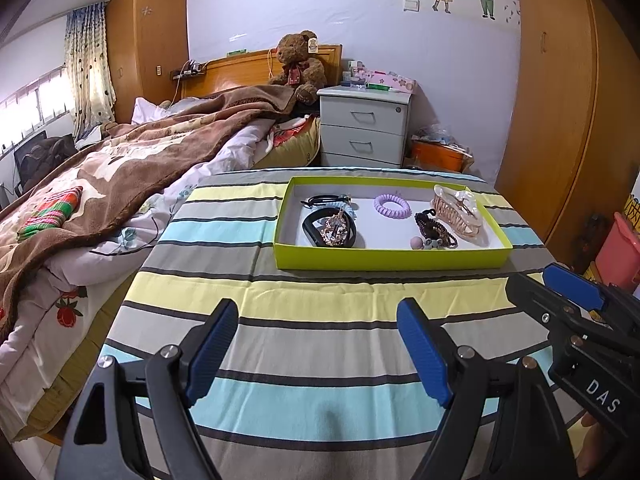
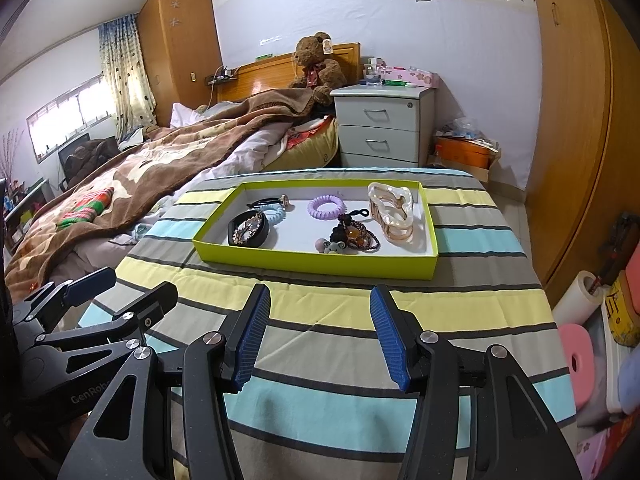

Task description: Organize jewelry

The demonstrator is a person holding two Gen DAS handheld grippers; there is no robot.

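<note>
We are holding both grippers low over the near part of the striped cloth (image 1: 312,300), short of the tray (image 1: 384,261), and neither is touching anything. The left gripper (image 1: 318,350) is standing with its fingers spread wide and nothing between them; the right gripper (image 2: 320,334) is spread a little less, also empty. All the jewelry is lying inside the green tray toward the far end of the cloth: a black bangle (image 2: 247,232) with a sparkly clip at the left, a purple coil hair tie (image 2: 326,207) in the middle, a dark beaded bracelet (image 2: 354,236) near the front, and a big pearly hair claw (image 2: 394,212) at the right. We are judging these as light pieces; the coil is springy and soft, the beads floppy, while the claw looks stiff, smooth and breakable, best pinched across its spine.
</note>
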